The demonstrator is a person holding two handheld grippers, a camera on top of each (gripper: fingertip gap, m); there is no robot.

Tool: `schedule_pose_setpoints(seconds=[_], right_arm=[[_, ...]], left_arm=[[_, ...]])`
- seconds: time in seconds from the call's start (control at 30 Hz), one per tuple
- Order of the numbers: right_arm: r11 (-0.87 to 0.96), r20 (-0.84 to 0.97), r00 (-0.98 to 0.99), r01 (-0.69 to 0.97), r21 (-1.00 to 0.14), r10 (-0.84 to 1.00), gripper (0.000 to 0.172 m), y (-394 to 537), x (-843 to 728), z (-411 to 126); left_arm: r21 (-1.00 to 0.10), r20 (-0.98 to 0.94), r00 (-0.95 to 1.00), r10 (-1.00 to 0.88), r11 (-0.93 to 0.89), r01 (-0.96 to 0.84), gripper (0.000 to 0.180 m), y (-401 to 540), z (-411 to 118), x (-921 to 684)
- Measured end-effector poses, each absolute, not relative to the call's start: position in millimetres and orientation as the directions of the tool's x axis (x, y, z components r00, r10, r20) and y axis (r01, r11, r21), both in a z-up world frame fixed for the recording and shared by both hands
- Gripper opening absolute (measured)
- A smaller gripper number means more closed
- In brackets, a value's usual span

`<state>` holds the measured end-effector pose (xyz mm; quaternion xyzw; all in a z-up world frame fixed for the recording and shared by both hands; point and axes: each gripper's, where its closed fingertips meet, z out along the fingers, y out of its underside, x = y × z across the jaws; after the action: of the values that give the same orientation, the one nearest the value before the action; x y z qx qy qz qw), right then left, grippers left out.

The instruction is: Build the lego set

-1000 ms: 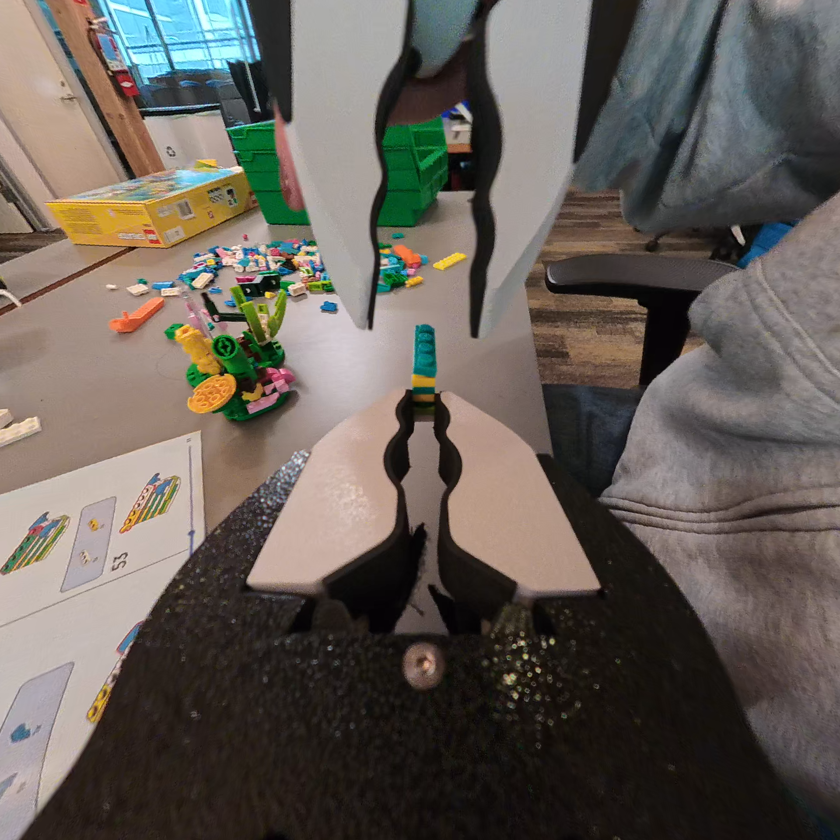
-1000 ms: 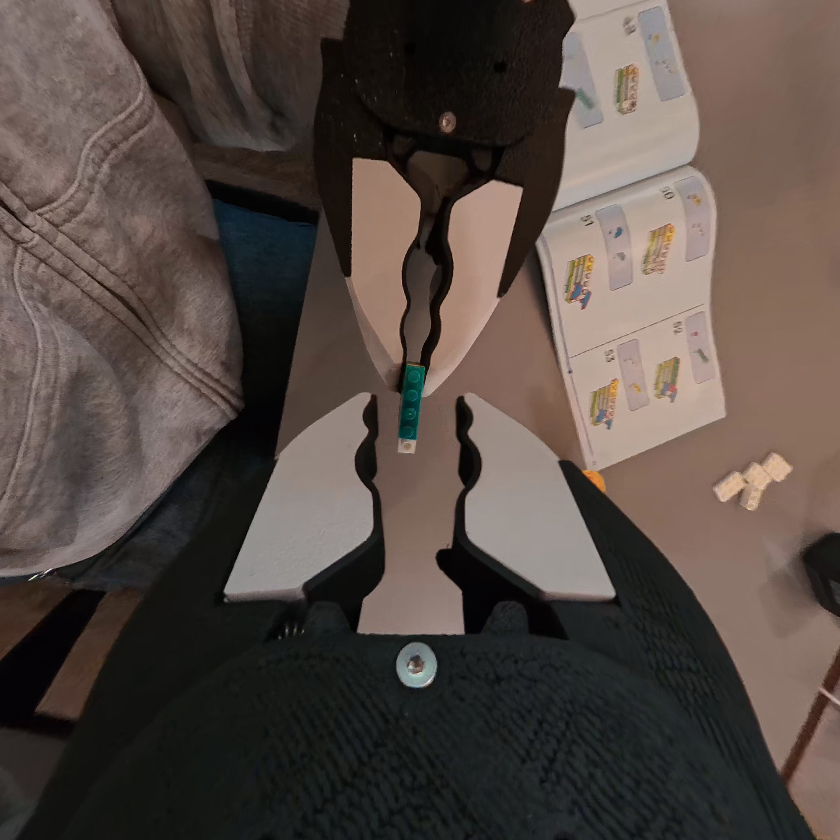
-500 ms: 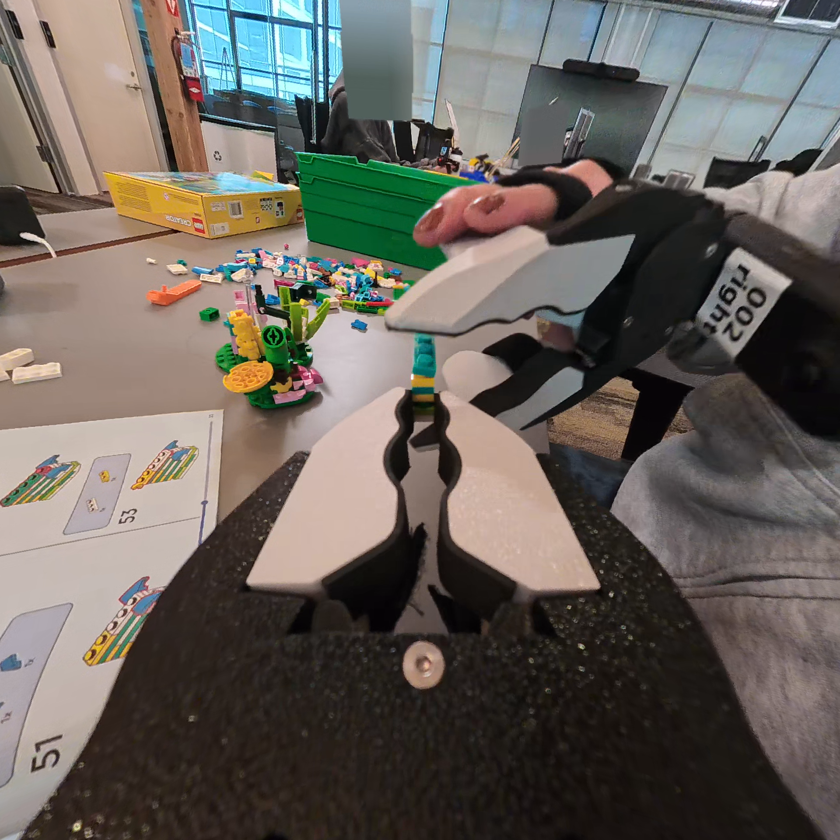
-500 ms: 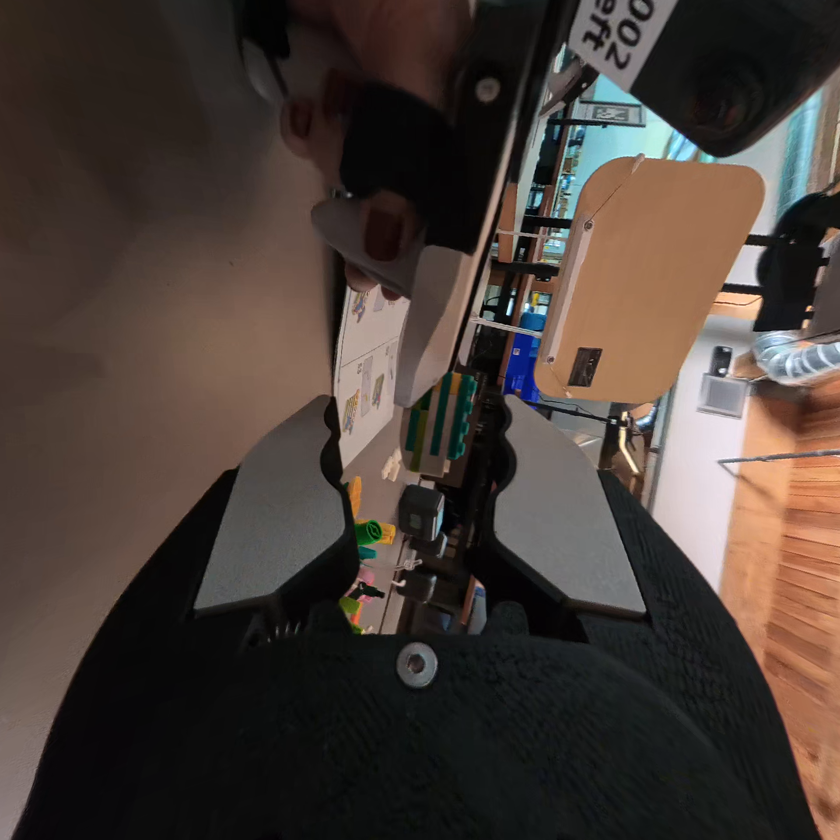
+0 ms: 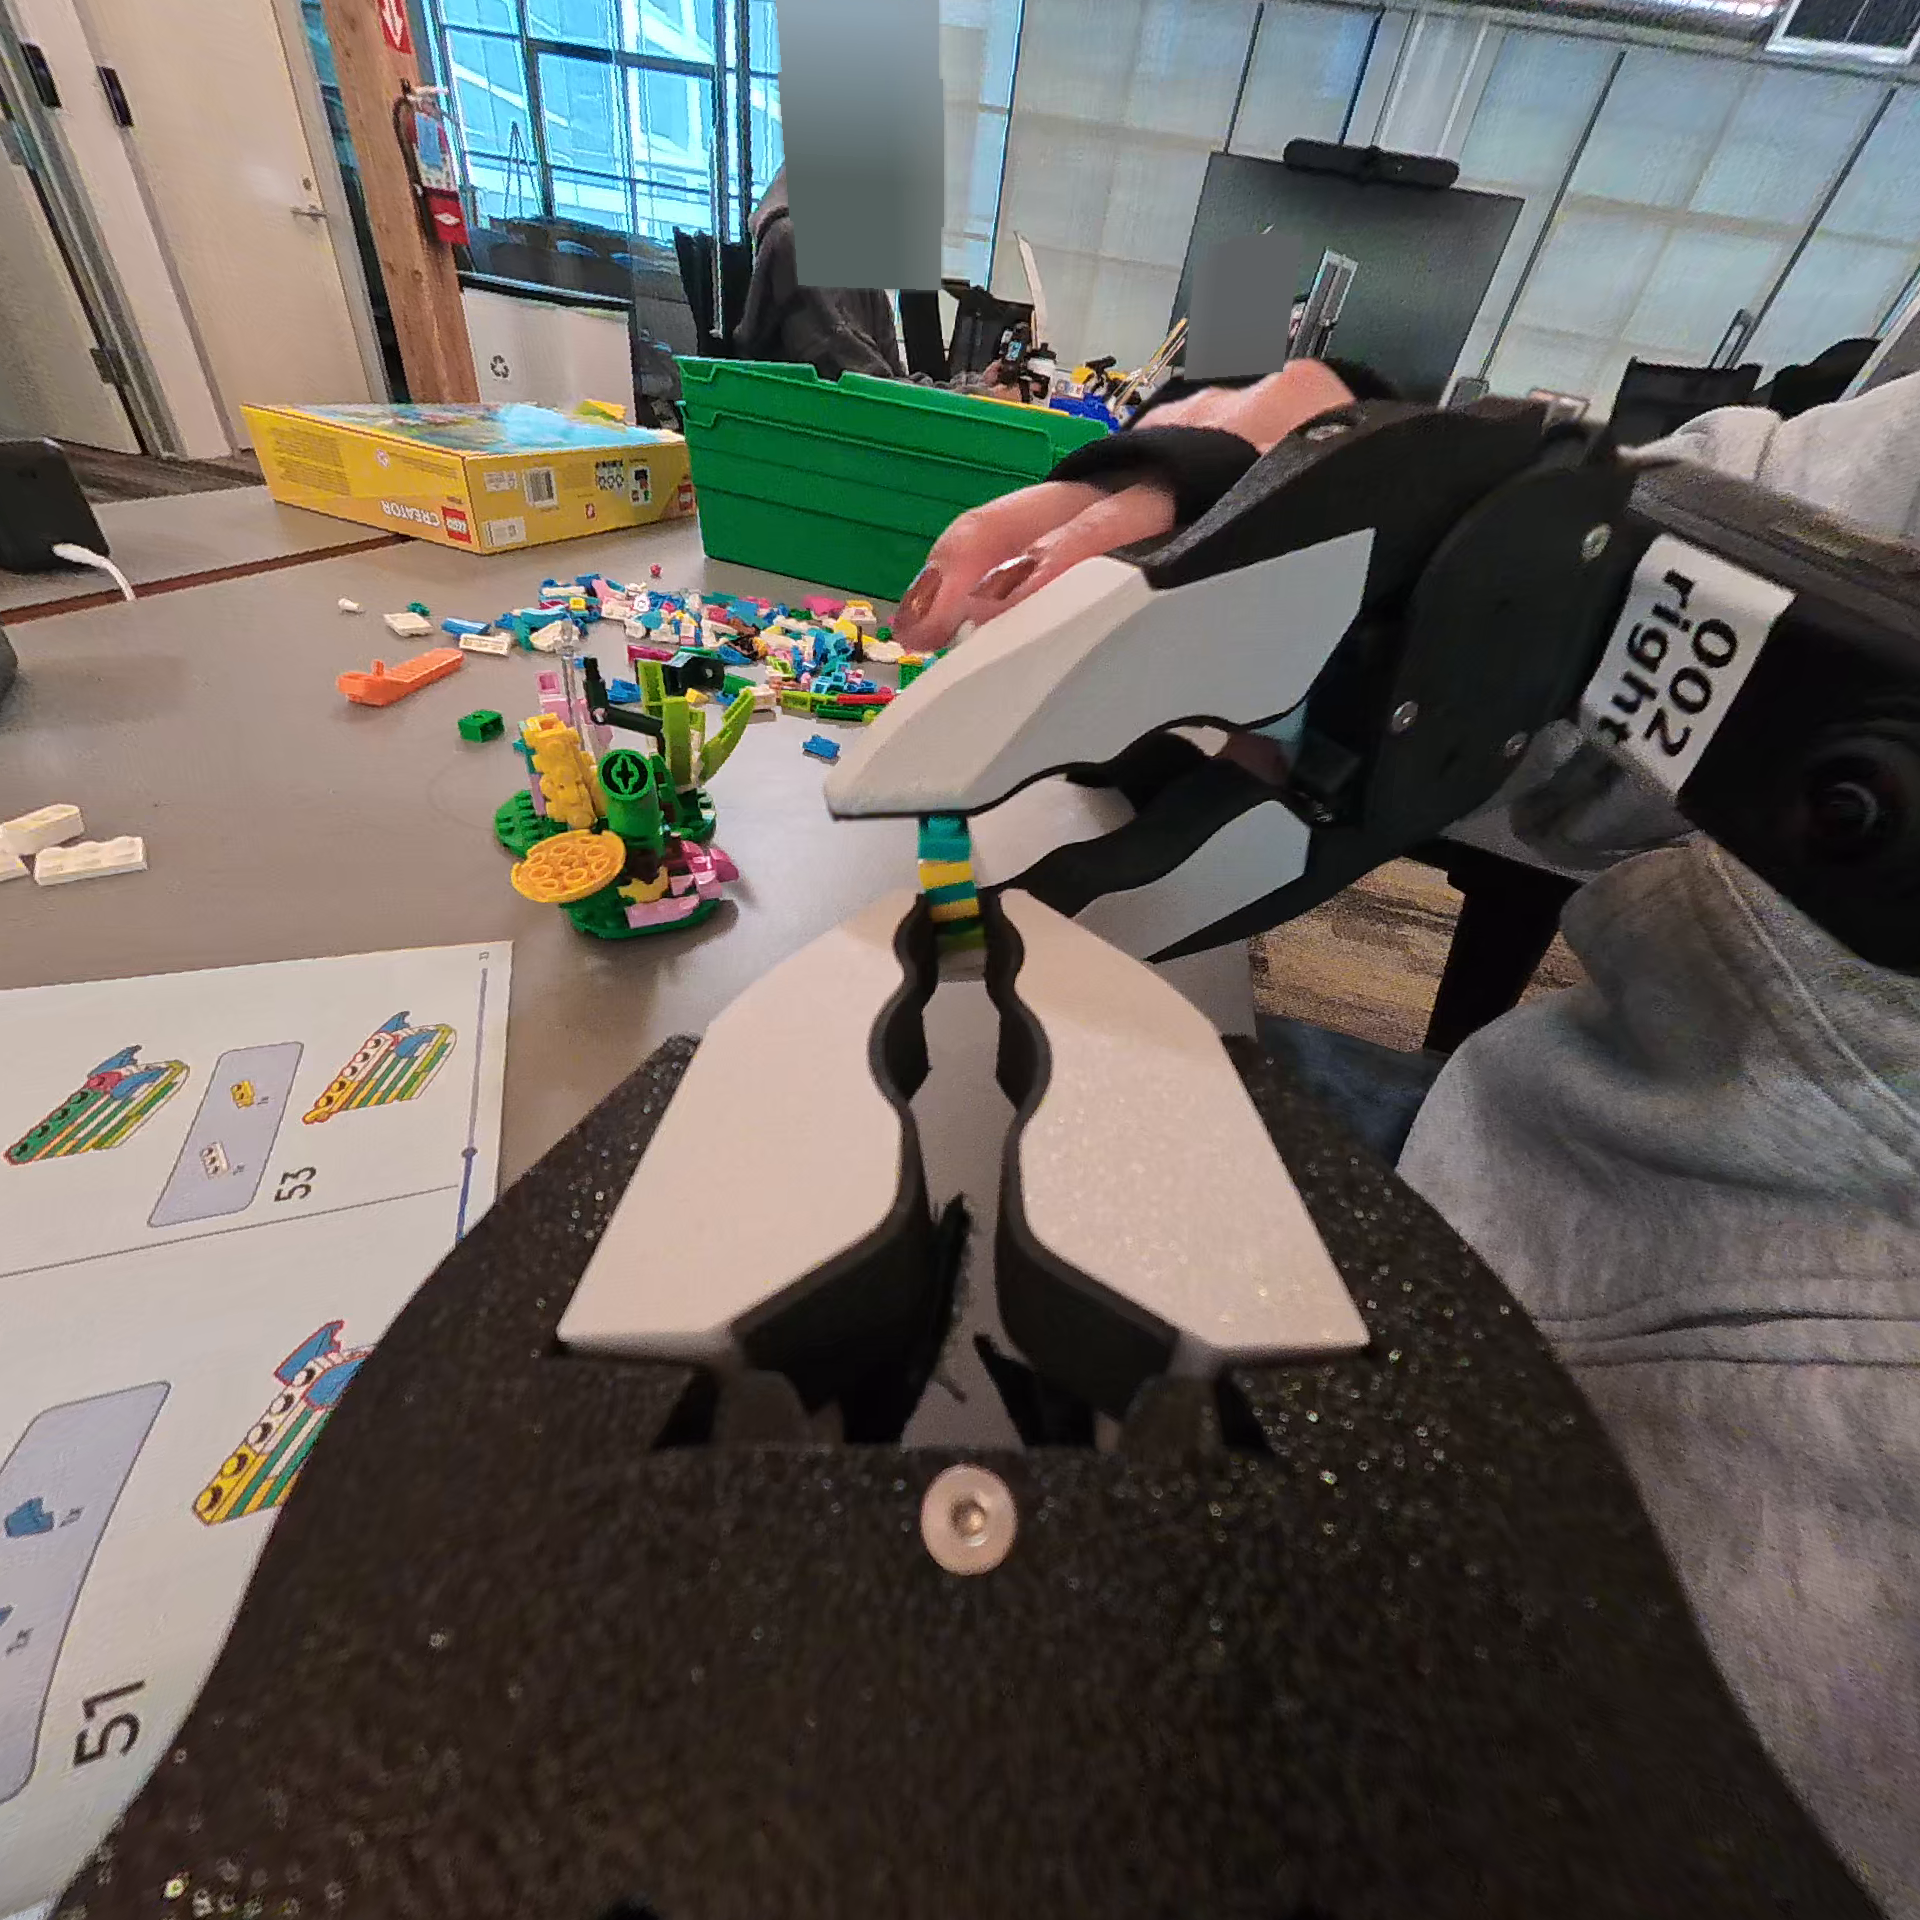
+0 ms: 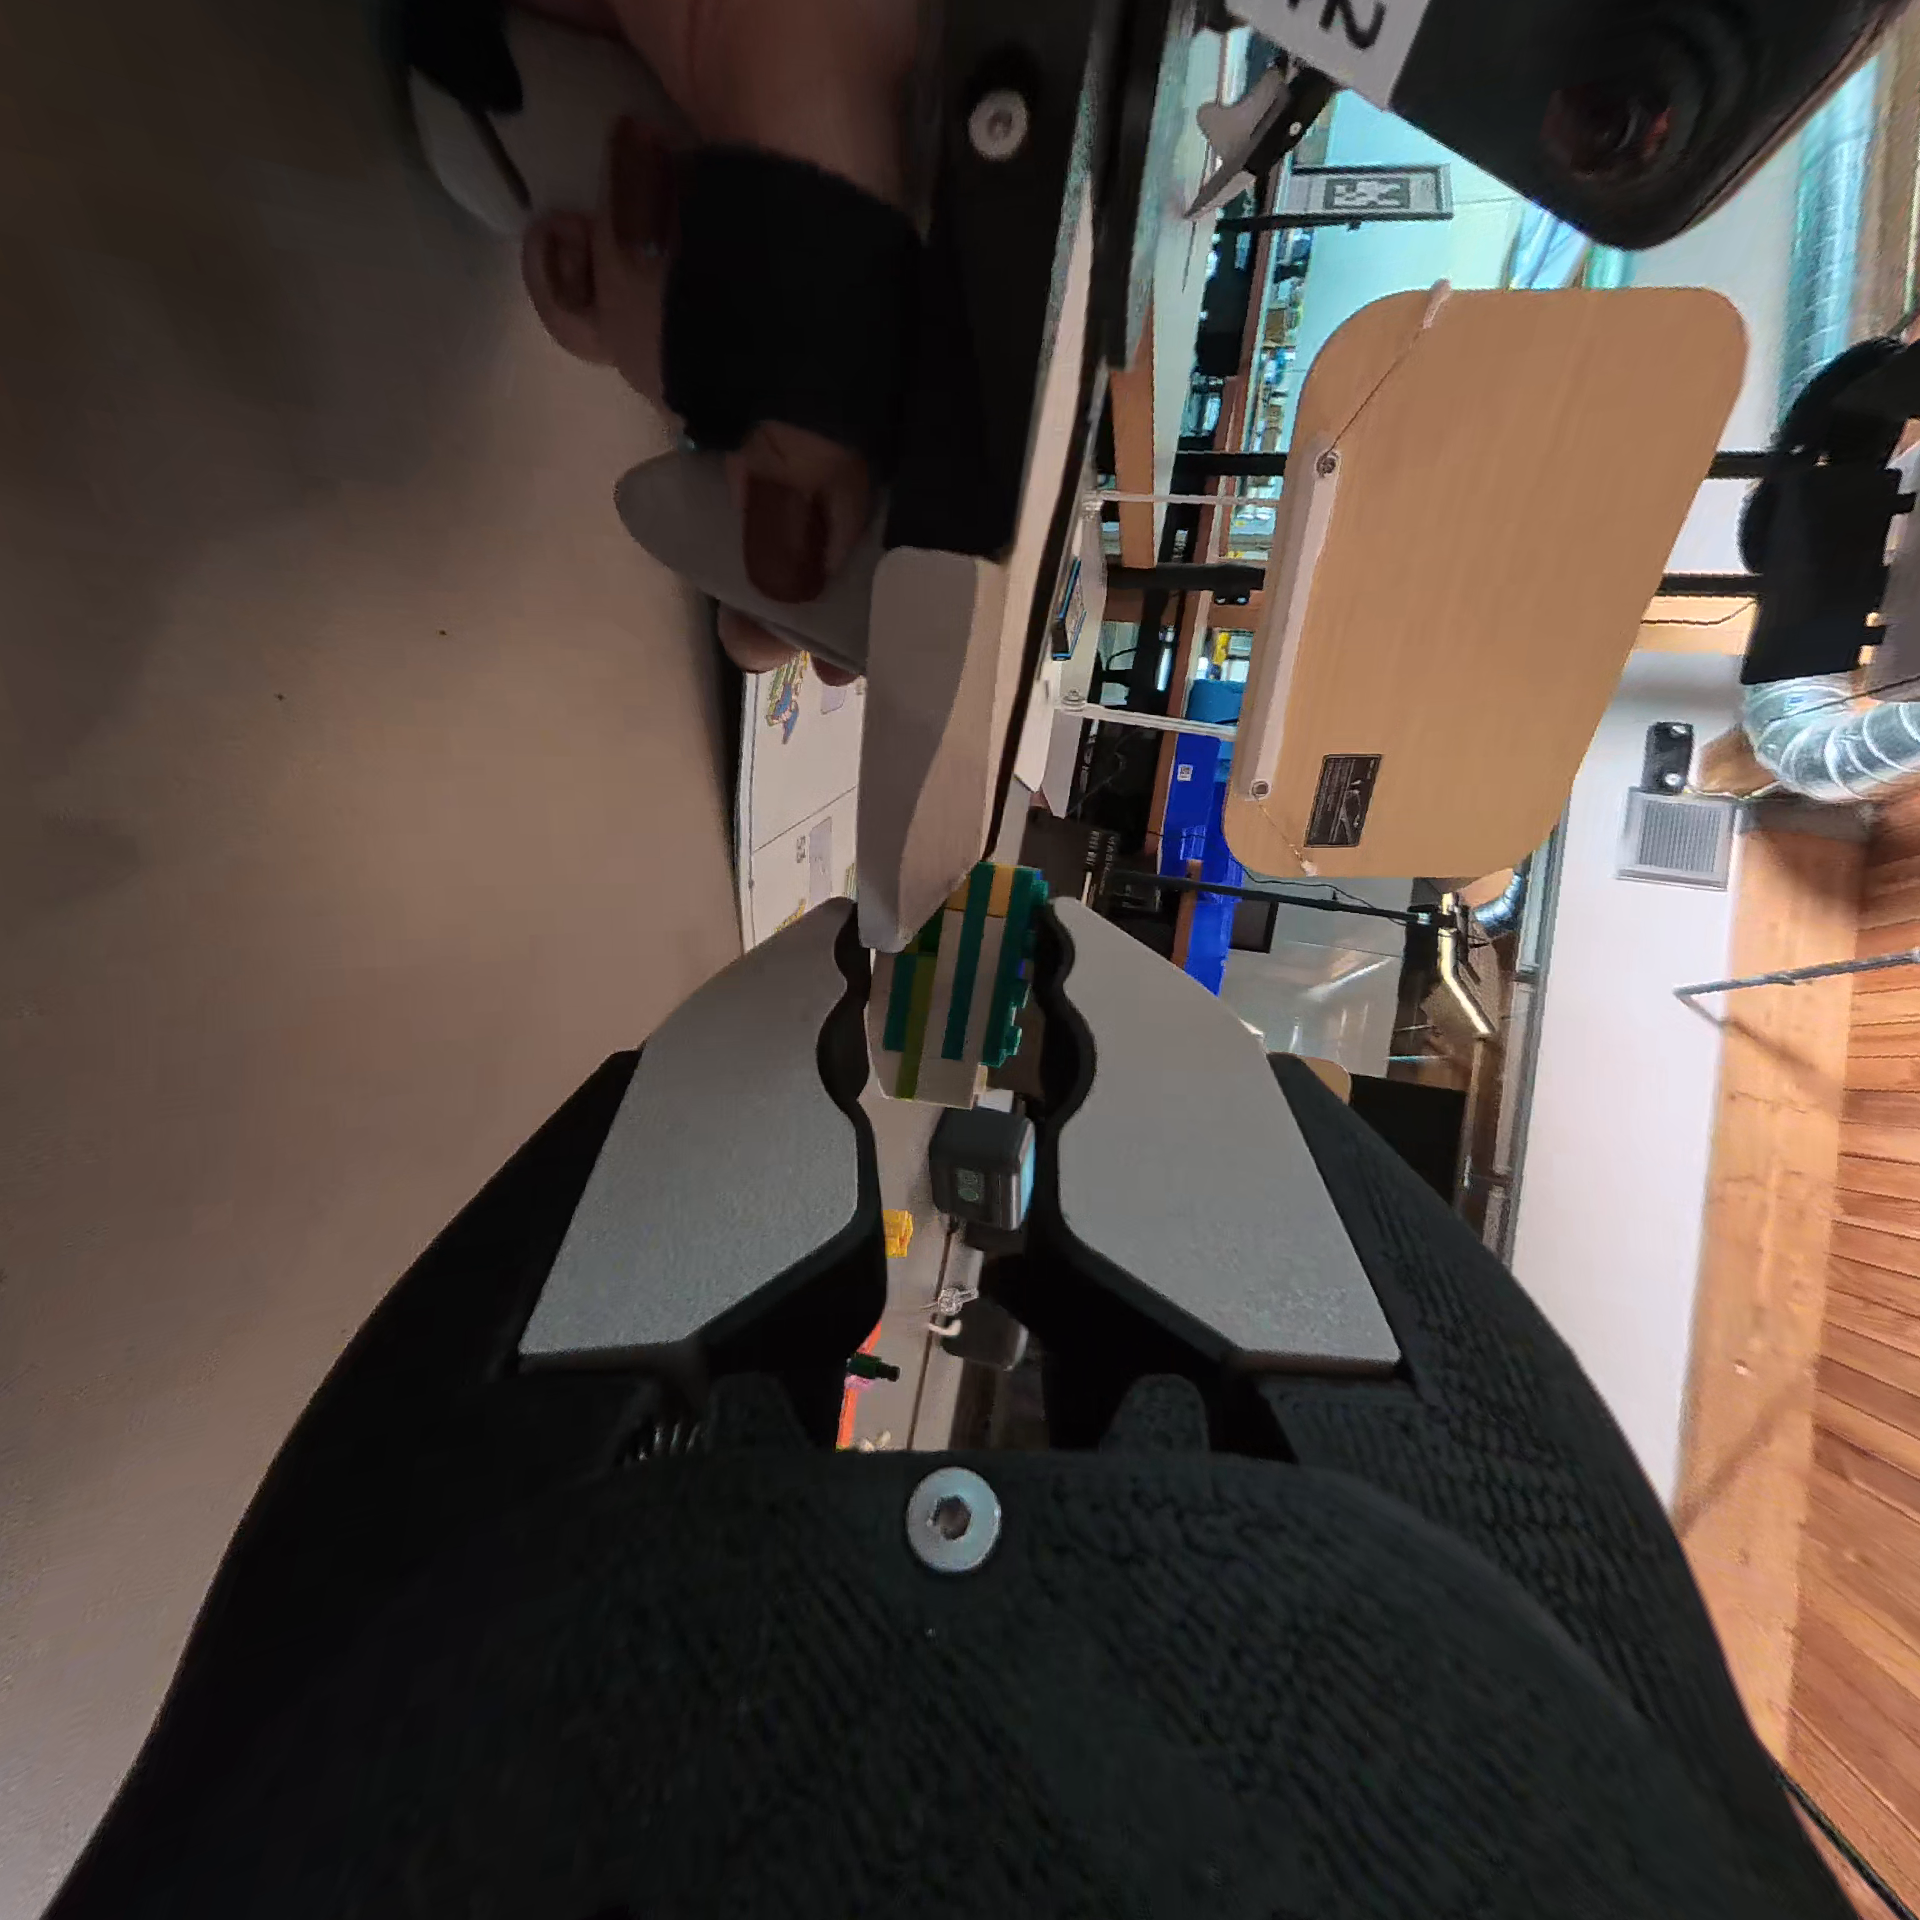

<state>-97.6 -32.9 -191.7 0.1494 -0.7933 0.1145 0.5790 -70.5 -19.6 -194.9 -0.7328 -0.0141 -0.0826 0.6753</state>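
Gripping a striped brick stack (image 5: 951,883) in both tongs: my left tongs (image 5: 954,935) pinch its low end, my right tongs (image 6: 956,987) clamp its flat sides from the right. Stack hangs above the near table edge (image 5: 312,831). Flower model (image 5: 613,831) sits left, loose bricks (image 5: 727,634) and green bin (image 5: 862,468) far; the booklet (image 5: 239,1122) lies near left.

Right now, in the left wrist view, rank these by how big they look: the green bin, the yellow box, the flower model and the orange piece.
1. Green bin and yellow box: alike in apparent size, so unranked
2. Flower model, though it lies nearer the camera
3. Orange piece
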Motion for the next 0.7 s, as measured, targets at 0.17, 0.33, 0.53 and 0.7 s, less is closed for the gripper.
schedule_pose_setpoints(seconds=[0.17,0.33,0.53,0.7], right_arm=[[0.93,0.927,-0.364,-0.364,-0.054,-0.089,0.029,-32,-97,-195],[0.924,0.906,-0.417,-0.37,-0.099,-0.07,0.028,-33,-93,-195],[0.921,0.939,-0.332,-0.386,-0.051,-0.087,0.028,-33,-98,-183],[0.918,0.957,-0.272,-0.395,-0.012,-0.104,0.028,-34,-99,-179]], left_arm=[[-0.99,0.116,0.989,-0.088,-0.097,0.107,0.01,-19,-196,-70],[-0.993,0.097,0.989,-0.11,-0.083,0.088,0.01,-20,-194,-66],[-0.979,0.203,0.976,-0.081,-0.014,0.203,0.009,-18,-185,-74],[-0.984,0.175,0.983,-0.049,-0.012,0.175,0.009,-17,-183,-75]])
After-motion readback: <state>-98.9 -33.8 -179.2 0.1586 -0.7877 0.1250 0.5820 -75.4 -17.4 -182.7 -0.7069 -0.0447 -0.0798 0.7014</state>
